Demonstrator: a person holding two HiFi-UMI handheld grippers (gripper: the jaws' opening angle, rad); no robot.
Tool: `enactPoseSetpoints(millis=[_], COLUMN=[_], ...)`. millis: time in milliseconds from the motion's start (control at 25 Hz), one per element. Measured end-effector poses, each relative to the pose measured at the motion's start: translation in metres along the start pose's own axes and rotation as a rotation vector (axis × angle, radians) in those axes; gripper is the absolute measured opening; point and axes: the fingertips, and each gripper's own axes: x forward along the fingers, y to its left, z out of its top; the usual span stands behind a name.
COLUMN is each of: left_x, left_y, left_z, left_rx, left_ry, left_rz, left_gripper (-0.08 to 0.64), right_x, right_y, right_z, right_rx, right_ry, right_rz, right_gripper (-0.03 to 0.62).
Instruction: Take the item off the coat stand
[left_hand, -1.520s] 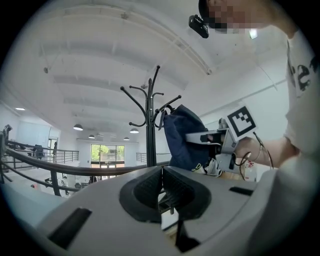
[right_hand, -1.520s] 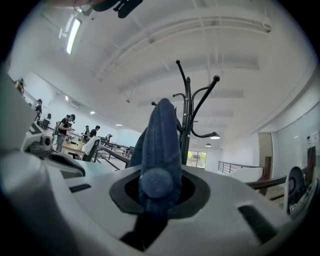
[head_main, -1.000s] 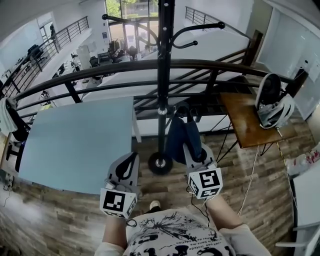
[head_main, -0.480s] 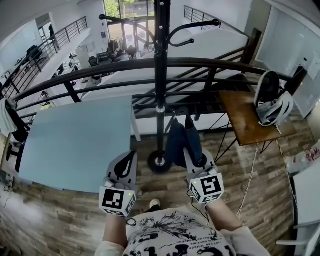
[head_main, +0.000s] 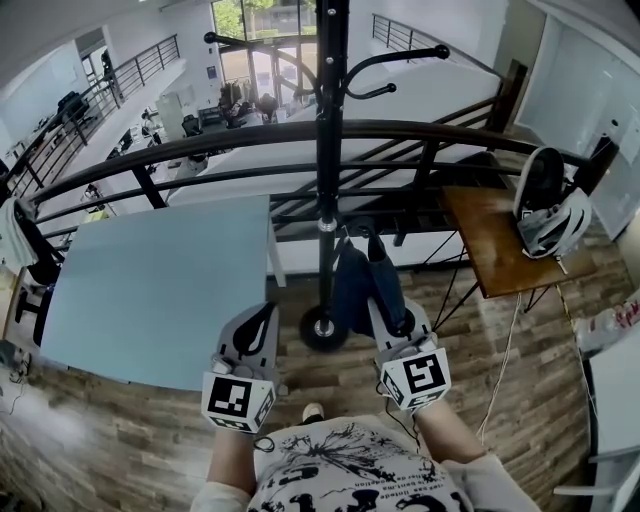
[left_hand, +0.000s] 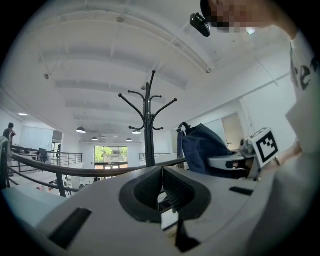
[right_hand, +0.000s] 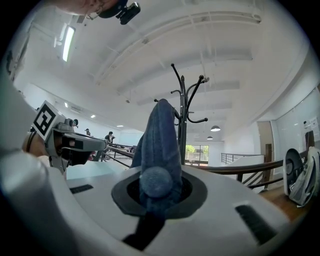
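Note:
A black coat stand (head_main: 328, 150) rises in front of me, its round base (head_main: 322, 328) on the wooden floor. Its hooks (left_hand: 149, 100) look bare. A dark blue denim bag (head_main: 352, 285) hangs beside the pole, apart from the hooks. My right gripper (head_main: 385, 302) has the bag's fabric (right_hand: 160, 145) between its jaws, which are closing, and the pads press on it. My left gripper (head_main: 260, 322) is lower left of the bag, shut, with nothing between its pads (left_hand: 161, 172). The bag (left_hand: 202, 150) appears to its right in the left gripper view.
A light blue table (head_main: 150, 290) stands at the left. At the right, a brown wooden table (head_main: 490, 250) carries a white and black helmet (head_main: 548, 215). A dark curved railing (head_main: 200, 140) runs behind the stand. A white cable (head_main: 505, 340) trails on the floor at the right.
Both grippers stay at almost the same spot, the right one still holding the bag beside the pole. The head view has swayed a little.

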Motion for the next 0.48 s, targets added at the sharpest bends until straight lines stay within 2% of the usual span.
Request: enactPoseSetpoints(millis=[480], left_x=[0.006], left_y=[0.021], left_z=[0.007], left_rx=[0.005], left_ry=[0.004], left_rz=[0.007], left_gripper=[0.005], right_x=[0.021], right_y=[0.007], right_z=[0.009], right_rx=[-0.002], right_ry=[-0.008], right_rz=[-0.01], right_gripper=[0.02])
